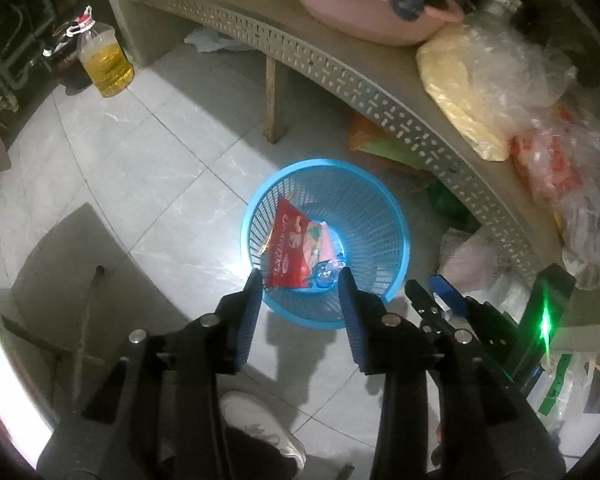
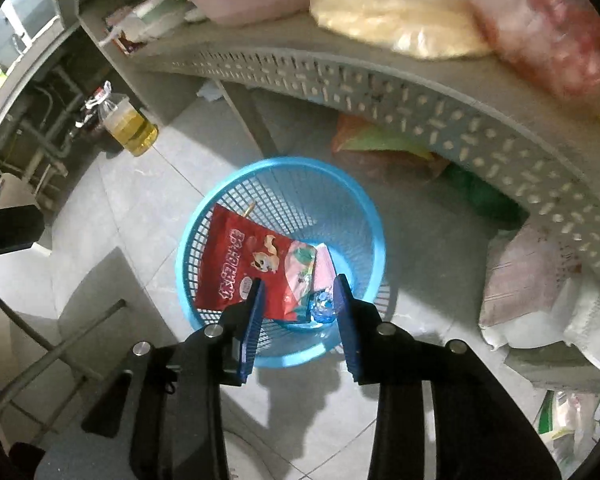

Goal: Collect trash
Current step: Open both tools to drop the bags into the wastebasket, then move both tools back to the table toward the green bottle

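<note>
- Nearest the lens were my own two grippers, both pointed steeply down at the floor. My left gripper point(image 1: 298, 282) had its blue pads parted about halfway, with nothing between them.
- Same story for my right gripper point(image 2: 299, 286): jaws partway open, holding nothing, and its tips sat over the near side of the basket in its own view.
- From the left wrist view, the right gripper point(image 1: 424, 286) was just off to the right, with a green light glowing on its body.
- Blue mesh basket point(image 1: 384, 216) stood on the pale tiled floor point(image 1: 160, 184), right below both sets of fingers.
- Inside it lay the trash: a red snack bag point(image 2: 236, 264) leaning against the left wall, a pinkish wrapper point(image 2: 300, 268) next to it, and a crumpled blue wrapper point(image 2: 322, 304) at the bottom.
- My white shoe point(image 1: 260, 420) showed at the near edge of the left view.
- Far side of the basket had a grey perforated shelf point(image 1: 340, 76) curving across, loaded with a pink basin point(image 1: 360, 12) and a yellowish bag point(image 1: 456, 92).
- Far left on the floor was a bottle of yellow oil point(image 1: 106, 60).
</note>
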Motion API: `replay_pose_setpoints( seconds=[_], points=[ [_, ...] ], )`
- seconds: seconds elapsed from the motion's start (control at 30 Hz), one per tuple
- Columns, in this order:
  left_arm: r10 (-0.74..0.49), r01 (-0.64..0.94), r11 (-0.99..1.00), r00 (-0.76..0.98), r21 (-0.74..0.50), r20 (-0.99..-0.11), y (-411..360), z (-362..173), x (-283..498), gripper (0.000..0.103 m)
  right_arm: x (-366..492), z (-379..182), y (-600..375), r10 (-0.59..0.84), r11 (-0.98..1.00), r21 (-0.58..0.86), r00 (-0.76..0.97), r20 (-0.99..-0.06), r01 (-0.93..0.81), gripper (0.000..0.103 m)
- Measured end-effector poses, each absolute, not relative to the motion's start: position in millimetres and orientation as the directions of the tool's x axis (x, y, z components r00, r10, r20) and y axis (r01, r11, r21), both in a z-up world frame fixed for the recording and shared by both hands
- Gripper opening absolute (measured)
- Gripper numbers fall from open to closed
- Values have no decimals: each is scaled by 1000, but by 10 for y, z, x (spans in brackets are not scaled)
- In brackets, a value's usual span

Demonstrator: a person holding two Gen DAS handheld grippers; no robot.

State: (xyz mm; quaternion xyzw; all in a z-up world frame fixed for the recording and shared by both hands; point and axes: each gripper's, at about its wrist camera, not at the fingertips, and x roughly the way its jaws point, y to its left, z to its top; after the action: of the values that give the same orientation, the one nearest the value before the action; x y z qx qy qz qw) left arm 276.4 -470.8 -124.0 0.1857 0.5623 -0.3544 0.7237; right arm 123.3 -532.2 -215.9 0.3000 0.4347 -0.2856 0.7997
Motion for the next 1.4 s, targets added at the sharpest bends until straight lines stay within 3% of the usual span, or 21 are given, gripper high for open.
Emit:
replay_pose_setpoints(
  seconds=[0.27, 0.5, 0.7, 0.8, 0.97, 1.4],
  points=[
    [-465, 758, 625, 166, -189, -870, -4170, -483, 2335, 42, 803, -1521, -4836, -268, 705, 195, 509, -818, 683, 55],
    [-610, 783, 571, 205, -246, -766, -3401, 208, 1851, 60, 389, -935, -4388, -335, 718, 150, 527, -781, 679, 83],
    [-719, 758, 564, 257, -327, -646, -2506, 644, 1473, 73, 255, -421, -3938, -395, 773, 58, 551, -735, 632, 96],
    [-740, 749, 578, 313, -323, -596, -1947, 728, 1236, 75, 216, -154, -3689, -440, 782, 13, 567, -697, 623, 96],
    [-698, 693, 660, 421, -291, -579, -1161, 630, 971, 76, 233, 135, -3244, -387, 867, -9, 661, -642, 499, 96],
    [-535, 513, 833, 654, -205, -536, 217, 271, 626, 76, 651, 282, -2207, -57, 979, 116, 773, -631, 166, 96]
  ],
)
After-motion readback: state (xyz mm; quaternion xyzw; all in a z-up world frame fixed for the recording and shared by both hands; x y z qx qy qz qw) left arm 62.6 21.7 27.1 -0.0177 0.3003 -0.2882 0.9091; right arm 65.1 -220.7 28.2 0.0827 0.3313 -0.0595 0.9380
